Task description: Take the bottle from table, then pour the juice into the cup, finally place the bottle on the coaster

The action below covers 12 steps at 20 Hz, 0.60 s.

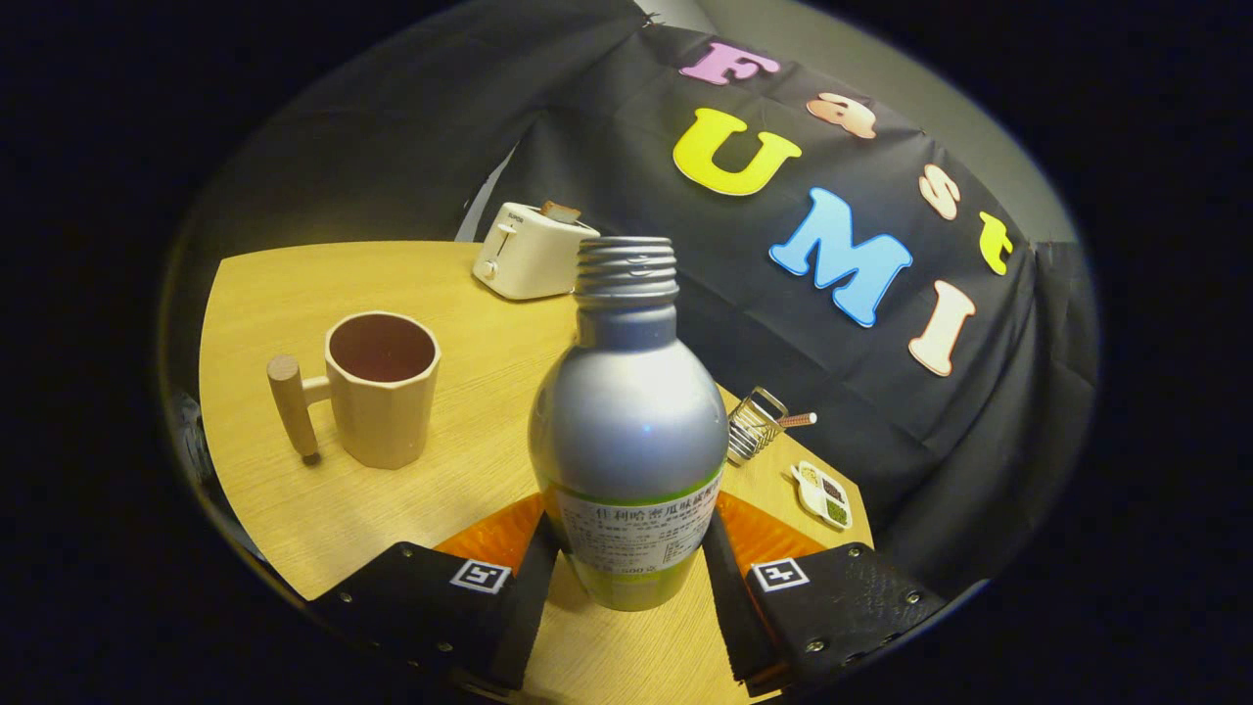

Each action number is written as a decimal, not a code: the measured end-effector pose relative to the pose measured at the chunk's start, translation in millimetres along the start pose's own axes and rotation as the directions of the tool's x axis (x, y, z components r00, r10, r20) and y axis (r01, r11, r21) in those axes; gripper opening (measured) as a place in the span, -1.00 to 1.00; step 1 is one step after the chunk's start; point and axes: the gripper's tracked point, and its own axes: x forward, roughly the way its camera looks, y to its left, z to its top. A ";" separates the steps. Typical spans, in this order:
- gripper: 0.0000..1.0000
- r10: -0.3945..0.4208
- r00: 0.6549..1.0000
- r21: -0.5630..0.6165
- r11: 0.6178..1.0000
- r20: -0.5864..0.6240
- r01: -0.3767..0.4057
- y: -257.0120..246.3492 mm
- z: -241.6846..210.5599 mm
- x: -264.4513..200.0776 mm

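Black gripper (626, 578) fingers press both sides of the silver metal bottle (628, 431) with green label (cap off, upright), closed around it above the orange coaster (504, 534). Beige faceted cup (382, 392) with wooden handle stands beyond on the wooden table (294, 294).

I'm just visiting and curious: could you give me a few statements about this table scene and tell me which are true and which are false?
1. The silver metal bottle stands between the tool's two black fingers. True.
2. The bottle has a cap on. False: its threaded neck is bare and open.
3. The beige faceted cup with a wooden handle lies on its side. False: it stands upright on the round wooden table.
4. A cream toaster sits beyond the cup. True.
5. The bottle rests inside the cup. False: they stand apart.
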 end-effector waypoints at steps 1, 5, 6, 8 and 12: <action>0.50 0.001 1.000 -0.016 1.000 -0.006 -0.001 1.9 2.4 1.8; 0.50 -0.003 1.000 -0.102 0.995 -0.030 0.000 5.2 8.8 5.1; 0.50 -0.002 0.999 -0.134 0.991 -0.036 -0.003 6.2 10.3 6.0; 0.49 -0.003 0.999 -0.197 0.980 -0.044 -0.006 9.0 12.5 5.7; 0.50 -0.005 0.998 -0.281 0.959 -0.070 -0.015 16.5 13.1 4.4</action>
